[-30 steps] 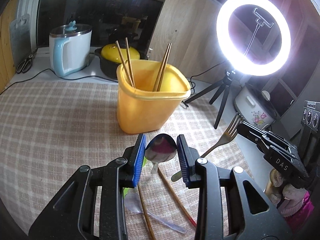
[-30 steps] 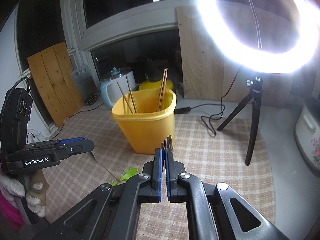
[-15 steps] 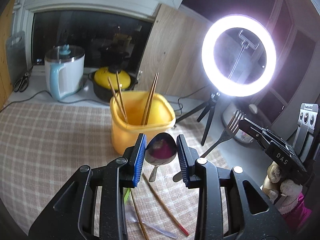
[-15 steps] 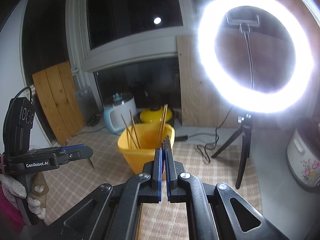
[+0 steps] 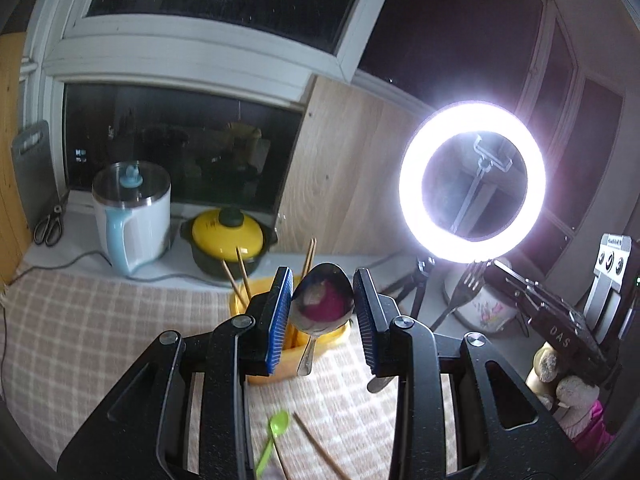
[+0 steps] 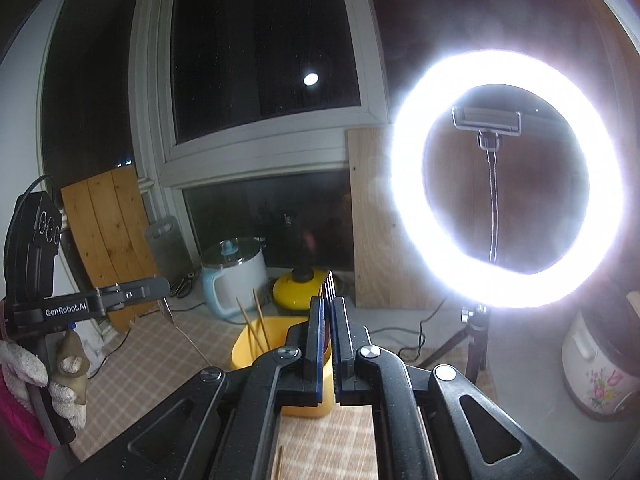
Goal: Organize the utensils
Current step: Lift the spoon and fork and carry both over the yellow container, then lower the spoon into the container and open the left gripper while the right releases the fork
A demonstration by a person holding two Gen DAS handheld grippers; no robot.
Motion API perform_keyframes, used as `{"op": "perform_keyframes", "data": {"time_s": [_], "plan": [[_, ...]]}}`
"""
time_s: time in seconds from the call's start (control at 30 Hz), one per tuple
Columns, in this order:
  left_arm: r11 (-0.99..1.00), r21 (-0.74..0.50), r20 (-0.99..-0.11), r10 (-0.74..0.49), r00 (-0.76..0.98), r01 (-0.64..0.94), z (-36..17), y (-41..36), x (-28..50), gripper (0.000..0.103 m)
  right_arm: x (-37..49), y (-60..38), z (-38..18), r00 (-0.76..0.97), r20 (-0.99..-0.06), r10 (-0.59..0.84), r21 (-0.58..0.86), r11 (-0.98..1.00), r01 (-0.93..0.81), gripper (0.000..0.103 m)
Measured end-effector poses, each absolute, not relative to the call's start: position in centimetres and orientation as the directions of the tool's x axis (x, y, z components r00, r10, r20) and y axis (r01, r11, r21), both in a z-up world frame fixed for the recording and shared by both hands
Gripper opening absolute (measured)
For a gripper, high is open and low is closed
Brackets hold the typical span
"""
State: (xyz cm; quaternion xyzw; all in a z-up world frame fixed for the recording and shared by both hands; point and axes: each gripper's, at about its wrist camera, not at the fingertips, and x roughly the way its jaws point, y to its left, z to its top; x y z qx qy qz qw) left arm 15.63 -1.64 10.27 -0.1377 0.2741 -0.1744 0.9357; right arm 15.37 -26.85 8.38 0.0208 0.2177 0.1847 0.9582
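My left gripper [image 5: 322, 308] is shut on a metal spoon [image 5: 322, 306], bowl up, handle hanging down, held above the yellow tub [image 5: 280, 368]. The tub holds several wooden chopsticks [image 5: 240, 272]. My right gripper [image 6: 329, 334] is shut on a metal fork [image 6: 329, 286], tines up; it also shows in the left wrist view [image 5: 466, 284]. The tub [image 6: 256, 344] sits below and behind the right gripper. The left gripper shows from the side in the right wrist view [image 6: 160, 284].
A green plastic spoon [image 5: 274, 438] and loose chopsticks [image 5: 320, 448] lie on the checked tablecloth [image 5: 100, 320]. A lit ring light [image 5: 472, 180] on a tripod stands right. A kettle [image 5: 132, 220], yellow-lidded pot [image 5: 228, 236] and rice cooker [image 6: 596, 364] stand behind.
Both grippers have risen and tilted upward with the spoon and fork held. The tub now sits lower in both views, partly behind the fingers.
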Motion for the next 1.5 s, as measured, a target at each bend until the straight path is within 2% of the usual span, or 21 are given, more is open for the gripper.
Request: {"op": "perform_keyframes", "data": {"time_s": [0.2, 0.53, 0.87, 1.17, 1.5], "plan": [[0.901, -0.368, -0.459, -0.389, 0.799, 0.228, 10.6, -0.9, 18.2, 0.031, 17.4, -25.8, 9.0, 0.843, -0.404, 0.354, 0.108, 0.934, -0.340, 0.000], [0.907, -0.386, -0.510, -0.360, 0.781, 0.167, 7.8, -0.1, 21.8, 0.031, 21.3, -24.0, 8.6, 0.855, -0.412, 0.314, 0.081, 0.948, -0.308, 0.000], [0.902, -0.412, -0.562, -0.361, 0.744, 0.126, 4.0, -0.1, 23.5, 0.031, 24.4, -21.8, 4.7, 0.826, -0.482, 0.294, 0.062, 0.951, -0.302, 0.000], [0.893, -0.435, -0.602, -0.381, 0.702, 0.111, 0.9, -1.0, 24.4, 0.031, 25.8, -20.5, 0.6, 0.772, -0.557, 0.307, 0.082, 0.945, -0.317, 0.000], [0.893, -0.439, -0.637, -0.386, 0.667, 0.098, -1.6, -2.0, 24.8, 0.031, 26.6, -19.7, -1.7, 0.724, -0.601, 0.338, 0.127, 0.935, -0.331, 0.002]]}}
